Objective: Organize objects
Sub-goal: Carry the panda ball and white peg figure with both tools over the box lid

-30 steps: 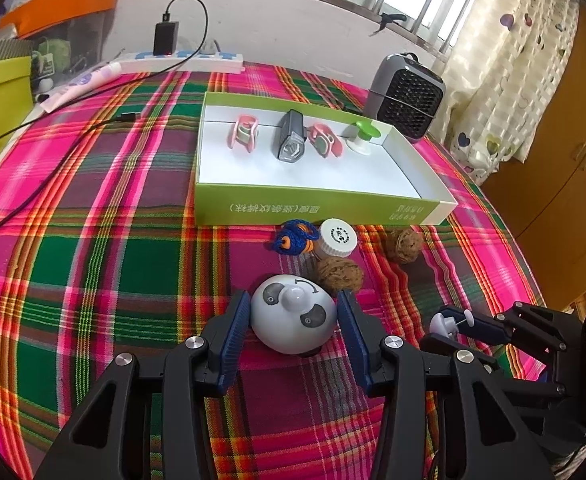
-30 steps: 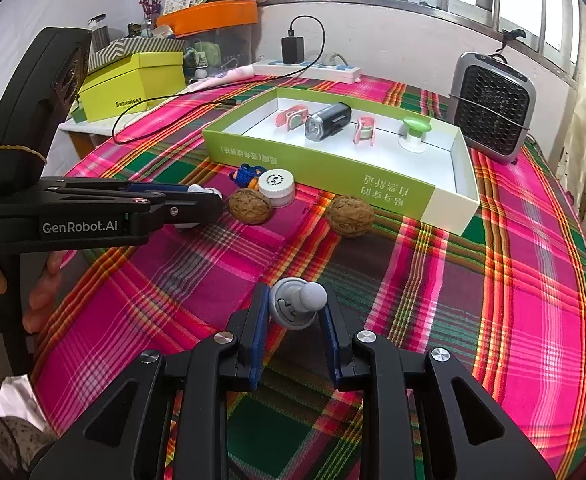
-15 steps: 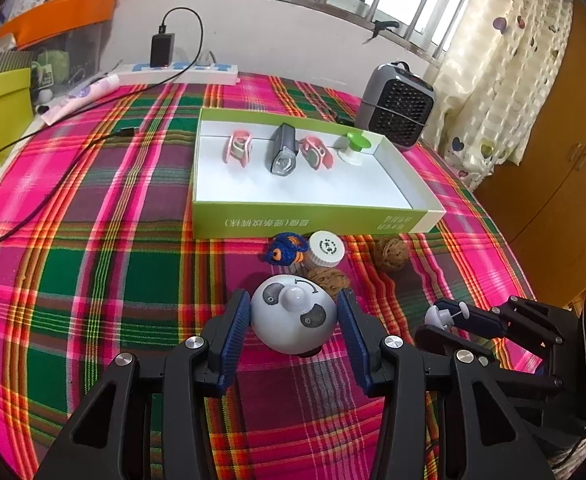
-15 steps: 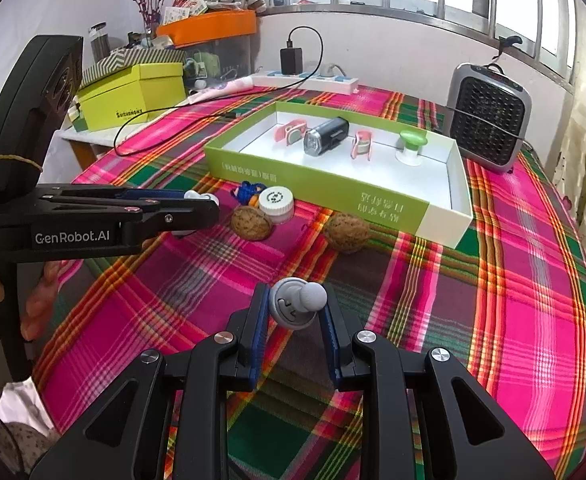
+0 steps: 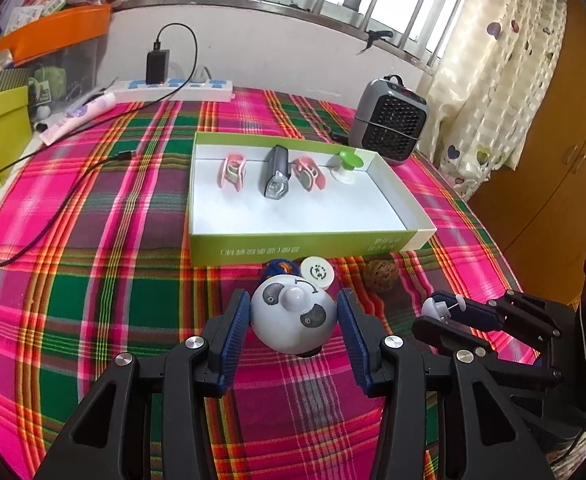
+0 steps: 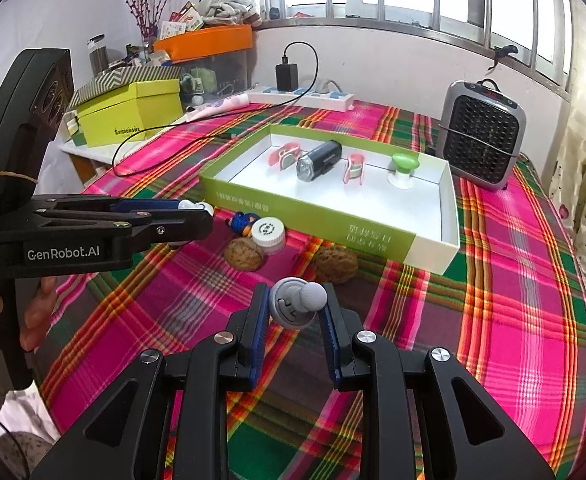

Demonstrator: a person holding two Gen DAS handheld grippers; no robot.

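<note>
My left gripper (image 5: 293, 322) is shut on a white panda-faced round toy (image 5: 291, 318), held above the plaid cloth. My right gripper (image 6: 295, 316) is shut on a small grey knob toy (image 6: 293, 306); it also shows in the left wrist view (image 5: 439, 308). The green-walled white tray (image 5: 305, 242) holds two pink clips, a black bike light (image 5: 277, 178) and a green-topped piece (image 5: 347, 164). In front of the tray lie two walnuts (image 6: 245, 254) (image 6: 335, 264), a white round cap (image 6: 267, 232) and a blue-orange knot (image 6: 241, 222).
A grey fan heater (image 6: 481, 136) stands behind the tray's right end. A power strip with charger (image 6: 301, 94) and a black cable (image 5: 45, 184) lie at the back left. A yellow-green box (image 6: 129, 114) and orange bin (image 6: 209, 42) sit off the table's left.
Both grippers have risen and drawn back with their toys held. The tray and loose objects now look farther away. The toy hides one walnut in the left wrist view.
</note>
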